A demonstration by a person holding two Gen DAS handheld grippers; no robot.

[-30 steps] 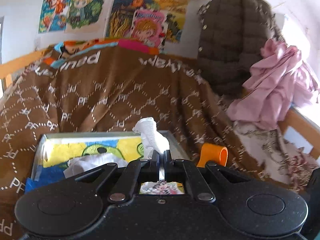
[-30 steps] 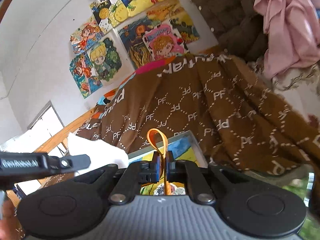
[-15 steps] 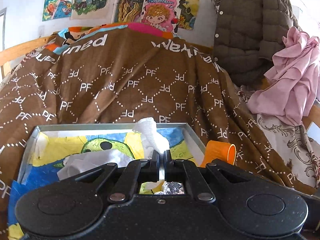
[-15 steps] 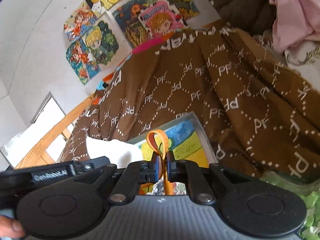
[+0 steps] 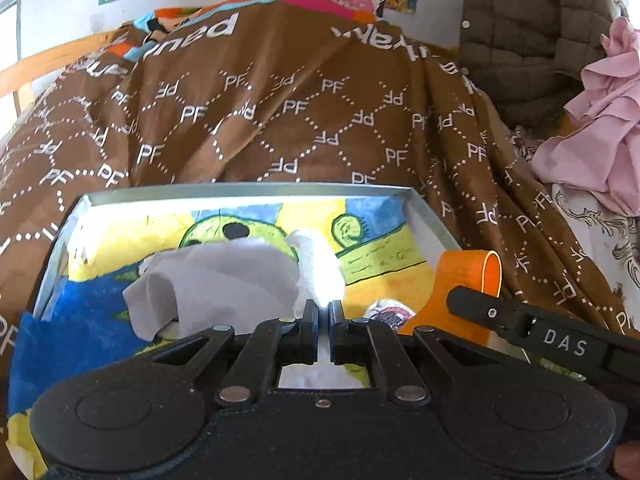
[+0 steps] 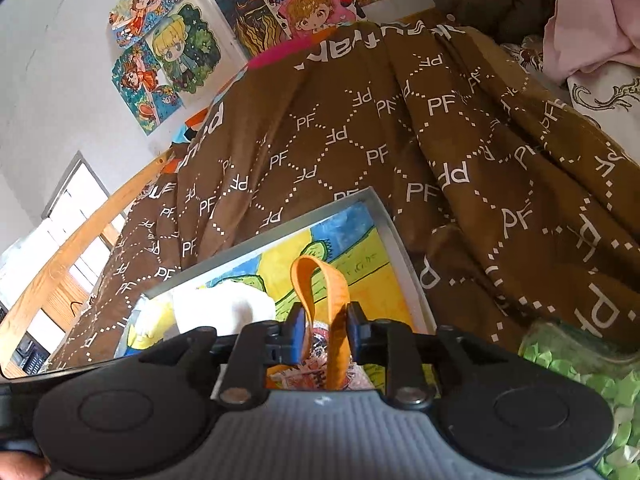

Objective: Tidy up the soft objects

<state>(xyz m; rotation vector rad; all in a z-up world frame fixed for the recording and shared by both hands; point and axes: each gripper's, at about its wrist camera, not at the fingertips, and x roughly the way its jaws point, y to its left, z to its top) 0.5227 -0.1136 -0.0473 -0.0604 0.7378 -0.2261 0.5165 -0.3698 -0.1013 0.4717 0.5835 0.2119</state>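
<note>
While the shallow metal tray [image 5: 248, 192] rests on the brown patterned blanket [image 5: 280, 120] of the bed, the crumpled white tissue [image 5: 224, 280] lies at its left-centre, on the bright painted lining. Just right of it stands the white gauze roll [image 5: 320, 268], pinched at its lower end by the left claw [image 5: 324, 312], whose jaws are pressed nearly together on the cloth. Gauze like this looks feather-light and limp; a pinch on a bunched edge should hold it, though a loose layer could slip free, so a fold seems the safer purchase. The tissue would likely tear or trail if dragged, and is probably best taken at a thick crease. Further right, the orange band [image 6: 320, 304] hangs as a loop over the tray's right part, with the right claw [image 6: 323, 332] around it: the jaws are opening, the loop lies between them, and the blue pads appear to have just left its sides. The band looks springy and smooth, apt to pop back to its round shape once let go, so it seems meant to drop into the tray here. A green-filled container [image 6: 568, 360] sits off to the far right, outside the tray.
</note>
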